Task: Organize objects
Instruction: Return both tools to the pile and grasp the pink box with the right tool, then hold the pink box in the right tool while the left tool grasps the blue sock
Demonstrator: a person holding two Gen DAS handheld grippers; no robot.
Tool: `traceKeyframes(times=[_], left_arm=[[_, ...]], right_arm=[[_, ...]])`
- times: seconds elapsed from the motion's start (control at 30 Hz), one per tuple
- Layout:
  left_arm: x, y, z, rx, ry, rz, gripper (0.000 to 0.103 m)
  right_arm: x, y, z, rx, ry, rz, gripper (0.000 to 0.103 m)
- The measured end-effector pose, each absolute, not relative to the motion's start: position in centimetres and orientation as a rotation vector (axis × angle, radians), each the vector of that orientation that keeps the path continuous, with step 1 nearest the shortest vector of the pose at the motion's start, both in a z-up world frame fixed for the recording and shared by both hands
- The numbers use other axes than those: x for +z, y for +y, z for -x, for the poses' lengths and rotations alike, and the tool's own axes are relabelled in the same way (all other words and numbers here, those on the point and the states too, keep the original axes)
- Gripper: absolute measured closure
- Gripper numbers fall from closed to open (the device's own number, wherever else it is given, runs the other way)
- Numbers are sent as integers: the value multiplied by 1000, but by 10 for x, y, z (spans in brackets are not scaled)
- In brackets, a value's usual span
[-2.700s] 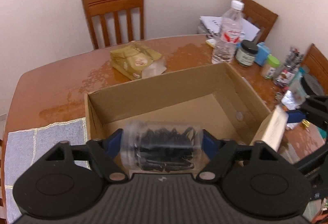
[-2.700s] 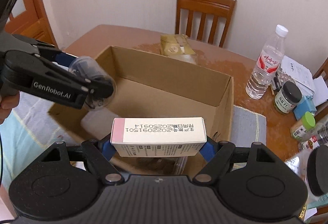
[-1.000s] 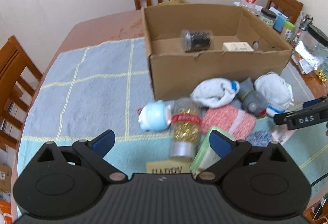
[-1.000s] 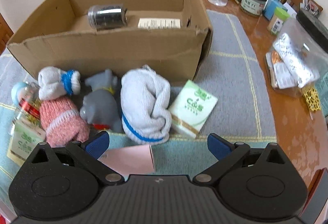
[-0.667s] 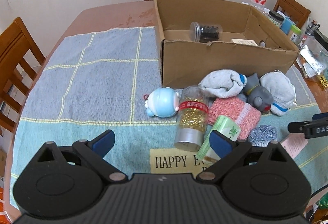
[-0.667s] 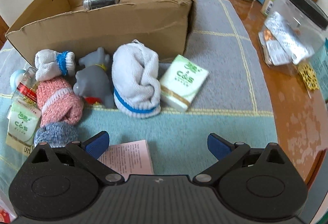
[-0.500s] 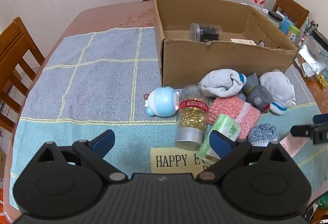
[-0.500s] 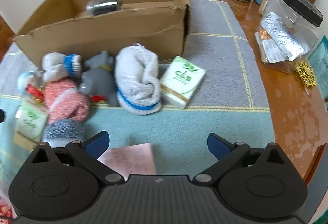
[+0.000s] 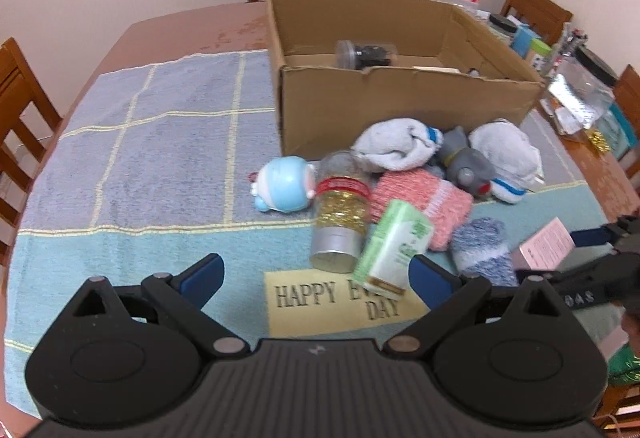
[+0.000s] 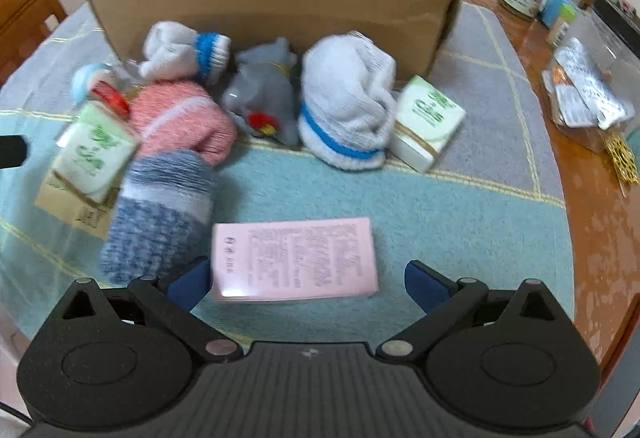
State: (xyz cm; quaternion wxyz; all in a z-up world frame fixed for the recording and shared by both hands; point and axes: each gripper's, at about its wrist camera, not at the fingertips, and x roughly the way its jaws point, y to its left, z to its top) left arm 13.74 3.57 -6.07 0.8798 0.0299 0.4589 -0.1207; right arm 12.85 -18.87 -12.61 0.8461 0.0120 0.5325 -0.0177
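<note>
Two grippers hover spread wide over a clutter in front of the open brown cardboard box (image 9: 400, 105).
A flat pink carton (image 10: 294, 260) with fine, unreadable print lies on the teal cloth, on the near side of the box, between the blue pads of the right gripper (image 10: 308, 284); whether they touch it cannot be told. The left gripper (image 9: 316, 276) holds nothing, aimed at a clear jar of gold bits with a red band (image 9: 340, 215) and a green tissue pack (image 9: 394, 248). A yellow patch (image 9: 340, 298) reads "HAPPY ... DAY". A clear jar of dark clips (image 9: 366, 54) lies inside the box.
</note>
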Motion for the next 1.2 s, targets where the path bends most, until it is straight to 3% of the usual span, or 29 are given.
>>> traceKeyframes(times=[0.63,1.2], left_arm=[[-76,-48,-117,-107,994,60,5],[-81,-118,-120,-237,1005,120,5]], right_arm=[[-141,-279,-129,65,1083,47,0],[-139,-296,-121,174,1048,105,0]])
